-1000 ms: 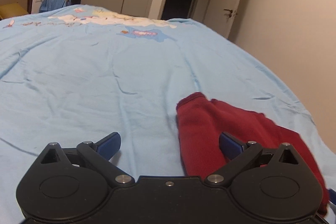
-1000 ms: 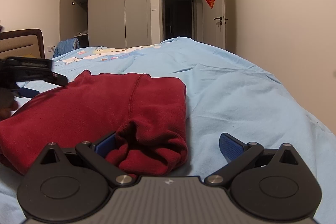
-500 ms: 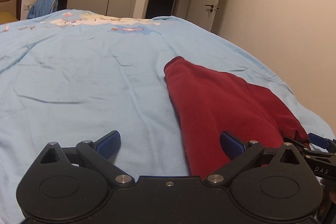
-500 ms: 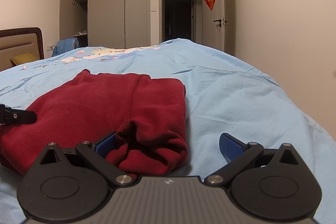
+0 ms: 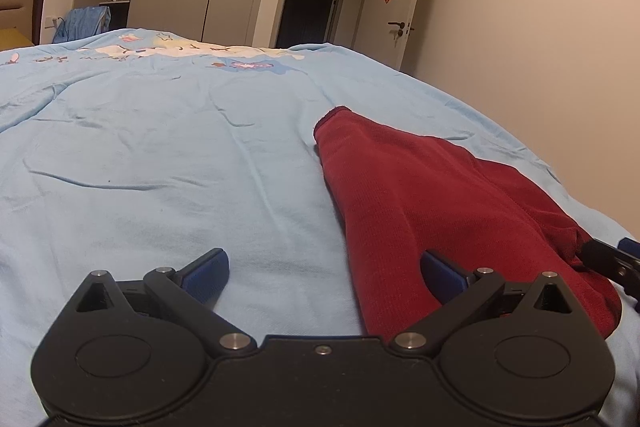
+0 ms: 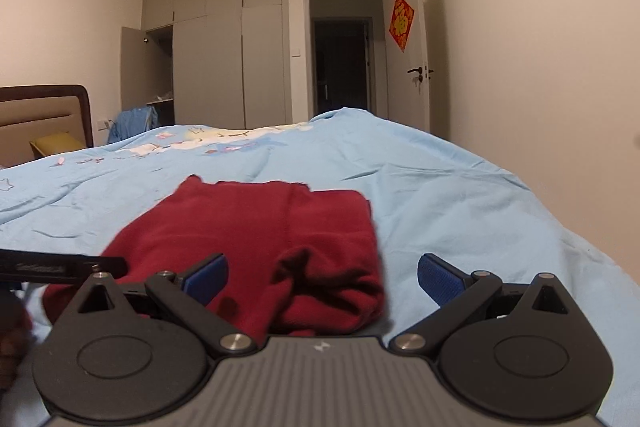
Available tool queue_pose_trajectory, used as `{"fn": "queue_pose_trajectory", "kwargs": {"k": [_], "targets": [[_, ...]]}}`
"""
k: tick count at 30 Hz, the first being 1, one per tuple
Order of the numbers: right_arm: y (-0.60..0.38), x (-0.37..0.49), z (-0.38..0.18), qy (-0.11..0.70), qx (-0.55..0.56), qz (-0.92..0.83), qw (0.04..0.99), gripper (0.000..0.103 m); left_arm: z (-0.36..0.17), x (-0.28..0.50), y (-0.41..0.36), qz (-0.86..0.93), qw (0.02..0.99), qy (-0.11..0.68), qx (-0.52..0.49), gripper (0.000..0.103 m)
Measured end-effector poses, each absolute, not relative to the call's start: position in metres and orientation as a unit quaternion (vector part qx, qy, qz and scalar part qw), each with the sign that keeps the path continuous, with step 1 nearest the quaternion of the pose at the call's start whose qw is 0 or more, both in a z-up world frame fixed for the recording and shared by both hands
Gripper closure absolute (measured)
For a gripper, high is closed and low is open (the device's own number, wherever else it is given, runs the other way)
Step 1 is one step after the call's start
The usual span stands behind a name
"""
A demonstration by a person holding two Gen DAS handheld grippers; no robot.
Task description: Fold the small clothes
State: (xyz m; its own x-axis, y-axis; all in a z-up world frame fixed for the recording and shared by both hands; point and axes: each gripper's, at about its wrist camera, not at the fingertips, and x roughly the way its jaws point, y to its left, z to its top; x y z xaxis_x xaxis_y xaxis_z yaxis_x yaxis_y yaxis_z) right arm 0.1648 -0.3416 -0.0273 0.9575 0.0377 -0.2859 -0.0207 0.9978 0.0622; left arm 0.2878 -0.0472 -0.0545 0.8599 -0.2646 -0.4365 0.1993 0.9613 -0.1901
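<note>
A dark red garment [image 5: 432, 203] lies folded on the light blue bedspread [image 5: 160, 155]. My left gripper [image 5: 324, 267] stands open at the garment's near left edge, its right finger over the red cloth and its left finger over bare sheet. In the right wrist view the same garment [image 6: 256, 227] lies straight ahead, and my right gripper [image 6: 322, 273] is open just before its bunched near end, holding nothing. The tip of the right gripper [image 5: 612, 259] shows at the far right of the left wrist view. The left gripper [image 6: 60, 265] shows at the left edge of the right wrist view.
The bed's right edge [image 6: 580, 235] drops off beside a plain wall. A headboard [image 6: 44, 115] with a yellow pillow stands at the far left. Grey wardrobes [image 6: 224, 55], a dark doorway [image 6: 340, 63] and a door with a red decoration [image 6: 402, 23] are beyond the bed.
My left gripper has dropped lower and closer to the garment's left edge. My right gripper has pulled back and risen slightly, so the garment looks farther off. Both stayed open.
</note>
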Motion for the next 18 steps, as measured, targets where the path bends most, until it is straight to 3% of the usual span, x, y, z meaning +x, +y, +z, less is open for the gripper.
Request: {"fn": "queue_pose_trajectory", "kwargs": {"k": [18], "targets": [[-0.315,0.157,-0.055,0.152,-0.004,0.043,0.987,0.0,-0.035,0.294,-0.037,-0.153,0.96,0.204,-0.117,0.005]]}}
